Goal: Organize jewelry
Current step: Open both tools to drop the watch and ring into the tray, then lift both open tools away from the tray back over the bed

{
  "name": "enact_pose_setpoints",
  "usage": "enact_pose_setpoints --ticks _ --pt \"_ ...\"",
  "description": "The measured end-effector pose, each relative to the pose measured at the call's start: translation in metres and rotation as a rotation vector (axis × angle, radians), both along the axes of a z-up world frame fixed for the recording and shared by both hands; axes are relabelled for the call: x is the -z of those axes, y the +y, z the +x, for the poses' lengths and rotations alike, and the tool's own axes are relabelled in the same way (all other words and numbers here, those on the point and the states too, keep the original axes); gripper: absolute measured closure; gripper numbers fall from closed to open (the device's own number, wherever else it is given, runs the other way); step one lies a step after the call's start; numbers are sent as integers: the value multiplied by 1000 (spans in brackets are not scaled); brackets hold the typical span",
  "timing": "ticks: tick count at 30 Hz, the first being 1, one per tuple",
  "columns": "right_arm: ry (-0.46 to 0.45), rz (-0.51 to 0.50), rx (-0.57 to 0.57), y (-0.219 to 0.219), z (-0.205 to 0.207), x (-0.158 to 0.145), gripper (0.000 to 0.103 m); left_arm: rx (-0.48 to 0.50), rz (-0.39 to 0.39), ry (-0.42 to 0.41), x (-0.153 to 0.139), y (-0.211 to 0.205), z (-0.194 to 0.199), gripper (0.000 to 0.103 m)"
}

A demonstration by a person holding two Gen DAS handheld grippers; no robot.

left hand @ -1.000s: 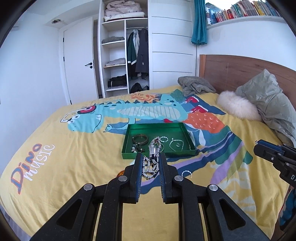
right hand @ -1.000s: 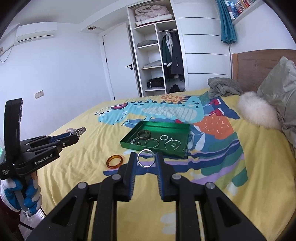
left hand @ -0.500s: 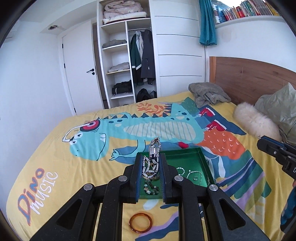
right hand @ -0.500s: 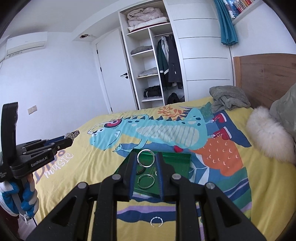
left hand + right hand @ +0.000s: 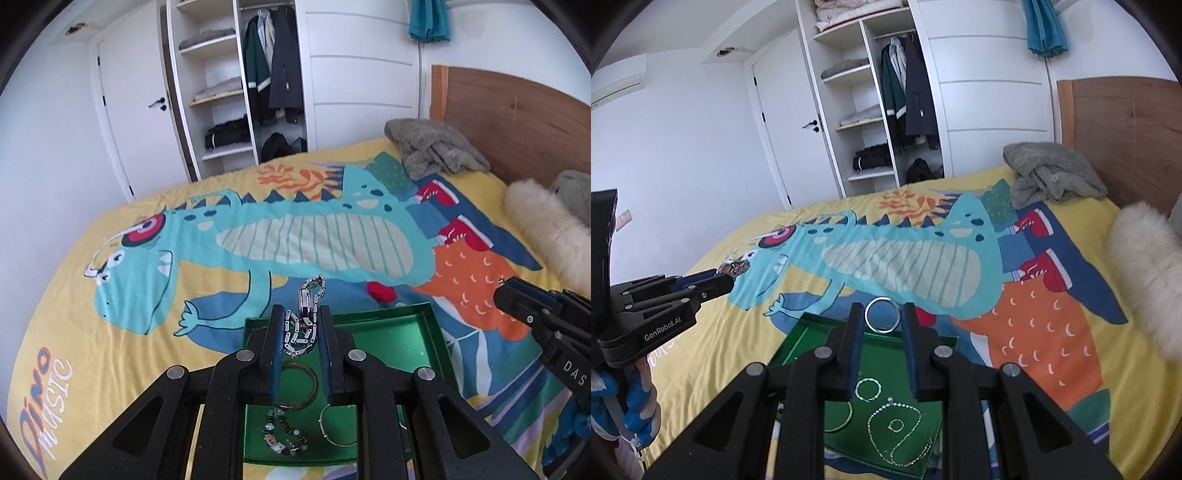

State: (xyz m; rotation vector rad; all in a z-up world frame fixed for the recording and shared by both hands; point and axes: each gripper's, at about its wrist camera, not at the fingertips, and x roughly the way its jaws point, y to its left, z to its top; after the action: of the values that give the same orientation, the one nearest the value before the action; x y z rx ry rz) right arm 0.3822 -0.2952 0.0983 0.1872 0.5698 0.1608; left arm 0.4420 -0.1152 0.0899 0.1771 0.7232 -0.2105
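Note:
My left gripper is shut on a silver link bracelet that sticks up between its pads. It hovers over the green tray, where a gold bangle, a beaded bracelet and a thin silver bangle lie. My right gripper is shut on a silver ring bangle, above the same green tray. Under it lie a small hoop, a fine chain necklace and a small ring. The left gripper also shows at the left of the right wrist view.
The tray sits on a yellow dinosaur bedspread. A grey garment and a white fluffy cushion lie by the wooden headboard. An open wardrobe and a door stand beyond the bed. A blue-gloved hand holds the left gripper.
Both grippers have moved forward across the bed and now hang over the green tray, each holding the same piece. The amber bangle and a silver ring on the bedspread have dropped out of view.

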Motion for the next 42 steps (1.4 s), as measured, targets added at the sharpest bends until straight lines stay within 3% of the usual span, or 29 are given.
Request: enact_pose_setpoints --ticks 6,9,15,21,26,28,30,37,42 --pt "178 -13 -24 8 63 106 84 -11 17 157 100 -20 55 86" --pt "254 -33 -43 11 83 147 84 -23 31 204 133 -25 71 86" --pt "344 -99 -79 19 101 179 84 -25 56 254 170 -30 88 86" --pt "379 -220 -98 38 102 183 83 -43 52 285 175 -27 93 86" --pt "391 -223 -89 36 105 183 83 -64 7 307 174 -18 96 84" --pt "388 -224 -81 34 102 180 77 -67 -20 302 170 -12 95 79" --pt "371 -213 -72 32 99 174 71 -76 -46 281 160 -3 90 71" --pt "282 -145 -46 19 54 127 70 -95 -97 177 103 33 39 47" --pt "211 -99 -41 15 2 81 70 -104 -113 108 64 65 -19 44"
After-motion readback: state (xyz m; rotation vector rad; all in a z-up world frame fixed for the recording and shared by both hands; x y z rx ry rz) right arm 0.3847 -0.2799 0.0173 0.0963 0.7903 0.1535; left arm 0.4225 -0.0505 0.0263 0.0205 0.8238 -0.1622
